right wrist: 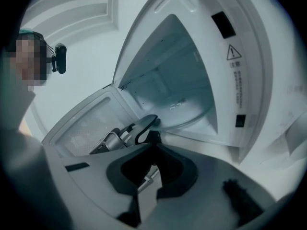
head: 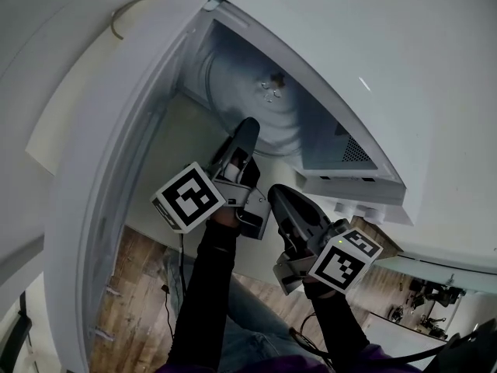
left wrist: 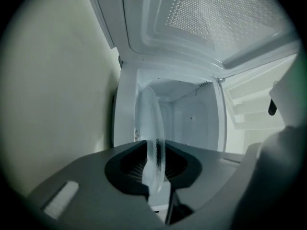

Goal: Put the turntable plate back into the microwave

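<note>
A white microwave (head: 373, 92) fills the background, its door (head: 97, 200) swung open. The left gripper (head: 247, 128) pinches the rim of the glass turntable plate (head: 252, 103), which is largely inside the cavity at 12 o'clock. The right gripper (head: 281, 199), closed and empty, hangs at 4 o'clock. Seating and release look still to do.

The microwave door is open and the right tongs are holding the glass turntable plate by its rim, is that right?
No, the left tongs hold the glass turntable plate by its rim, as the left gripper view shows; the right tongs are shut on nothing. The microwave door is indeed open.
</note>
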Demonstrator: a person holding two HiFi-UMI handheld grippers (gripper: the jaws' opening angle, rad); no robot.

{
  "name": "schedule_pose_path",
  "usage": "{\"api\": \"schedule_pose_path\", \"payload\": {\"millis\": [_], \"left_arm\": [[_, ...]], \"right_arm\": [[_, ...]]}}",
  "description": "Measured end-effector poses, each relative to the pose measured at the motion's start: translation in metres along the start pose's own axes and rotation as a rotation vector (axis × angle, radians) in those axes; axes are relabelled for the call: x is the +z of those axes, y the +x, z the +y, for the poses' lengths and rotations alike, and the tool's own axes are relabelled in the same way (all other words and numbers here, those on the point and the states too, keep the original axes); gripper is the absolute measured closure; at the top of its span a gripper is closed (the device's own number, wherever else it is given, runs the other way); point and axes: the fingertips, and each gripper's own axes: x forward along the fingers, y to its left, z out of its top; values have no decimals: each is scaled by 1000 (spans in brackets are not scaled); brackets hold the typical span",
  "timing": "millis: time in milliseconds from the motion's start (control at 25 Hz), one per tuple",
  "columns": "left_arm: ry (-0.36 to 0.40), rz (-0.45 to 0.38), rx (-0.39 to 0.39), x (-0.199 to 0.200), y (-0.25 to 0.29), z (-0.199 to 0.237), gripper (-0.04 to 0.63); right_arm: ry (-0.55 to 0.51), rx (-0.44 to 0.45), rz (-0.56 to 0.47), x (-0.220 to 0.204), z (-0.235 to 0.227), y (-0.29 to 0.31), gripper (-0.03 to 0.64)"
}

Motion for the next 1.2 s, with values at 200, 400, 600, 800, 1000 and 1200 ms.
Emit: {"api": "schedule_pose_path", "payload": {"millis": [200,400,600,800,1000,1200], "left_arm": [[-9,17,5,-1,4,1,528],[-26,22,4,-2,6,2,529],[-20,35,5,-2,8,3,529],[-13,51,4,-1,8,2,529],[-11,65,7,-1,8,3,531],[-3,78,-1,-1,8,1,525]], "right_arm": [[117,0,-71,10,-8,11,588],[256,39,-110,22,-13,30,505],[333,40,-136,27,-18,41,503],[361,32,-134,25,-26,47,503],[424,50,-146,25,-30,49,504],[452,65,-171,26,-28,48,518]]}}
